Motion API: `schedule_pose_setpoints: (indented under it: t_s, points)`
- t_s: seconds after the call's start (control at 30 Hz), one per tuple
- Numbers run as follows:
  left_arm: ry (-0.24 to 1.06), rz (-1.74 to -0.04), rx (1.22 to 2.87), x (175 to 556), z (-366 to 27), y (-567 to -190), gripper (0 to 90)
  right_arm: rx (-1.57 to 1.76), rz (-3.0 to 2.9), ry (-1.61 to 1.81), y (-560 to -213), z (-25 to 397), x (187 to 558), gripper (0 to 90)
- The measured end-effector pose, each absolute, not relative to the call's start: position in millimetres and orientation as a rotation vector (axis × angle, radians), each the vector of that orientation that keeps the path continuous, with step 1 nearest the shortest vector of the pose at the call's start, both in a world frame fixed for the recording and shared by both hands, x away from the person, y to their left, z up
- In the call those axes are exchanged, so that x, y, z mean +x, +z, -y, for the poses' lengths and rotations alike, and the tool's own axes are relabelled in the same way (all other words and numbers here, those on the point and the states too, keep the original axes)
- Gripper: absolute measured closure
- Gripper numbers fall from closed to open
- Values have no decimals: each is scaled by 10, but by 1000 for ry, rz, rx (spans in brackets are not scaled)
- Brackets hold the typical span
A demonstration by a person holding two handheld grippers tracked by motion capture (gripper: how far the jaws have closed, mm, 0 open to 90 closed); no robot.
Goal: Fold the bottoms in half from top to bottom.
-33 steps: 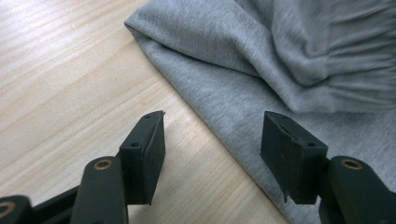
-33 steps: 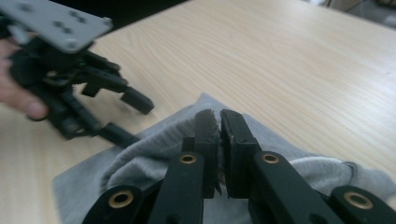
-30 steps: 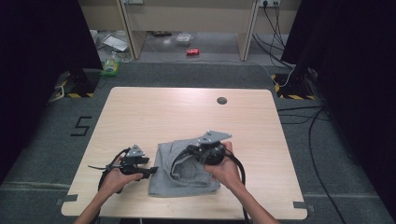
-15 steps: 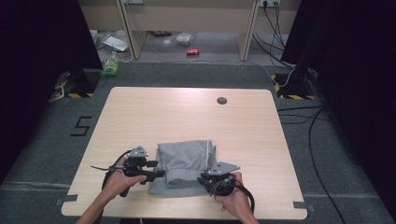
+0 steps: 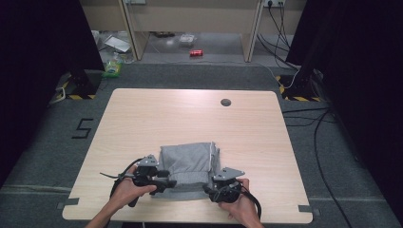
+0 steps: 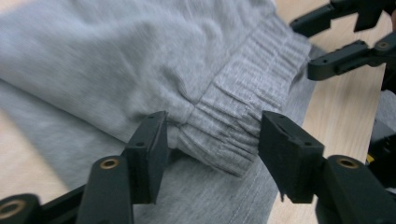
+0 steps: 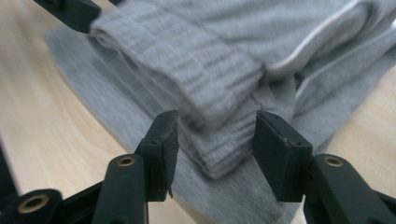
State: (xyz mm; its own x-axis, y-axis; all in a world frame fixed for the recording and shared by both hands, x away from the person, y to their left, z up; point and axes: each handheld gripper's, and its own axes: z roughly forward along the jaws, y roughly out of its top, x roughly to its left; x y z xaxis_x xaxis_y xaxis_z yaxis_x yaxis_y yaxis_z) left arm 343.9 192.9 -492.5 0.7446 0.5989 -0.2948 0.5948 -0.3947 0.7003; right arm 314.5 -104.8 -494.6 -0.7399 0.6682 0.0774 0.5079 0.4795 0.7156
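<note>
A folded grey knit garment (image 5: 187, 164) lies near the front edge of the wooden table (image 5: 190, 118). My left gripper (image 5: 167, 182) sits at its front left corner. In the left gripper view it (image 6: 210, 135) stands open, with the garment's ribbed band (image 6: 233, 140) between the jaws. My right gripper (image 5: 212, 190) is at the front right corner. In the right gripper view it (image 7: 212, 126) is open too, straddling a ribbed folded edge (image 7: 219, 144) over a flat lower layer. A white drawstring (image 7: 317, 42) runs along the cloth.
A round dark grommet (image 5: 225, 102) is set near the table's far edge. Beyond the table the floor holds a red can (image 5: 196, 52), a green bottle (image 5: 113, 69) and cables (image 5: 304, 118). Dark curtains flank both sides.
My right gripper came from the garment's far right side down to its front right corner, and the cloth now lies folded toward the front. My left gripper edged in to the front left corner.
</note>
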Motion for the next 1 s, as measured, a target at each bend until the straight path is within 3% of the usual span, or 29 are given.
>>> schedule_pose_setpoints:
  t_s: [0.07,0.2,0.23,0.3,0.6,0.7,0.83,1.0]
  points:
    - [3,-901,2092,3439,-1919,-4980,517,1014,-2516,1075,-4987,1031,3174,530]
    - [33,-900,2069,3447,-1942,-5005,695,963,-2516,1071,-4980,1030,3215,732]
    - [68,-895,2068,3445,-1948,-4994,797,949,-2515,1074,-4970,1036,3221,768]
    - [76,-879,2072,3437,-1948,-4966,892,938,-2514,1089,-4939,1049,3224,810]
    - [81,-788,2081,3225,-1933,-4766,863,921,-2496,1208,-4690,1063,3078,835]
    - [132,-752,2104,3107,-1934,-4690,763,901,-2500,1227,-4662,1072,2949,835]
    - [186,-728,2142,3087,-1857,-4761,563,906,-2514,1143,-4831,1112,2897,829]
    - [166,-721,2129,3141,-1808,-4833,505,991,-2548,1149,-5012,1173,2947,739]
